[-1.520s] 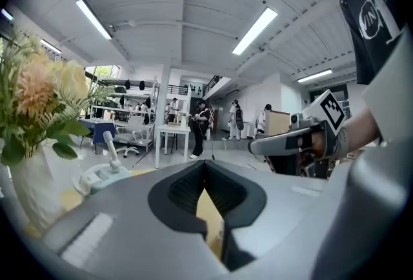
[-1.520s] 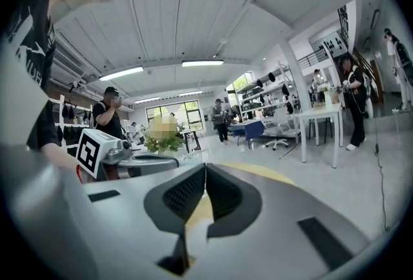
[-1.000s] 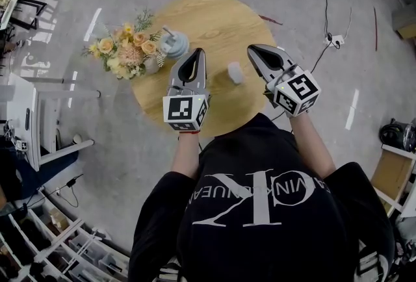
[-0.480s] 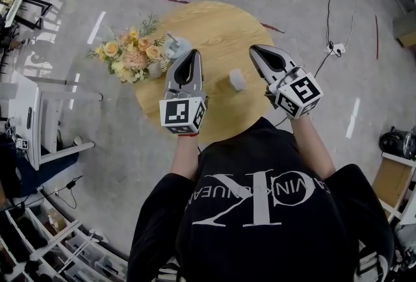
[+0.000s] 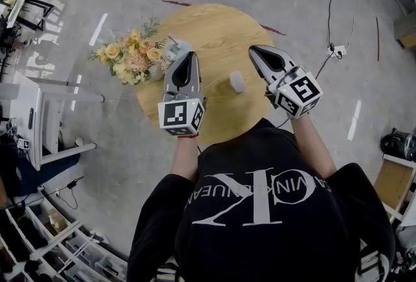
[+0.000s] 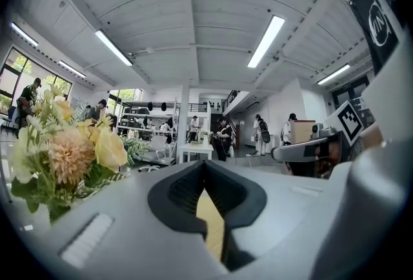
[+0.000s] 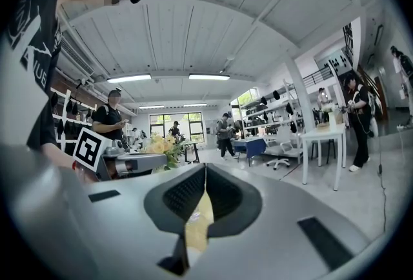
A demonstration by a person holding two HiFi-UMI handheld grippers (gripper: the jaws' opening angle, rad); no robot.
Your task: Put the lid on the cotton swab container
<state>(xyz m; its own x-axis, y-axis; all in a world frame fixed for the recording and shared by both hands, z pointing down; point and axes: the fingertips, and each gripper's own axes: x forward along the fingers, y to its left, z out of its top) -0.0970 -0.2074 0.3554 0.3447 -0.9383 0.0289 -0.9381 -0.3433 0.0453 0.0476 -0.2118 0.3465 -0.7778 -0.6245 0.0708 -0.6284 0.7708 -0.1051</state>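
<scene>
Cotton swab container (image 5: 237,82) between left claw (image 5: 188,55) and right claw (image 5: 254,51), both closed

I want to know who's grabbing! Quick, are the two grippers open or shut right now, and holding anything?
Left gripper: shut, holding nothing.
Right gripper: shut, holding nothing.

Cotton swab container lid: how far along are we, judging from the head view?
Done: nothing that shows. The small white cylinder stands alone on the round wooden table; whether it is lidded is too small to tell. In hand: nothing; the left gripper and the right gripper are both shut and empty, above the table on either side of it. Left: grasp the lid and seat it.
</scene>
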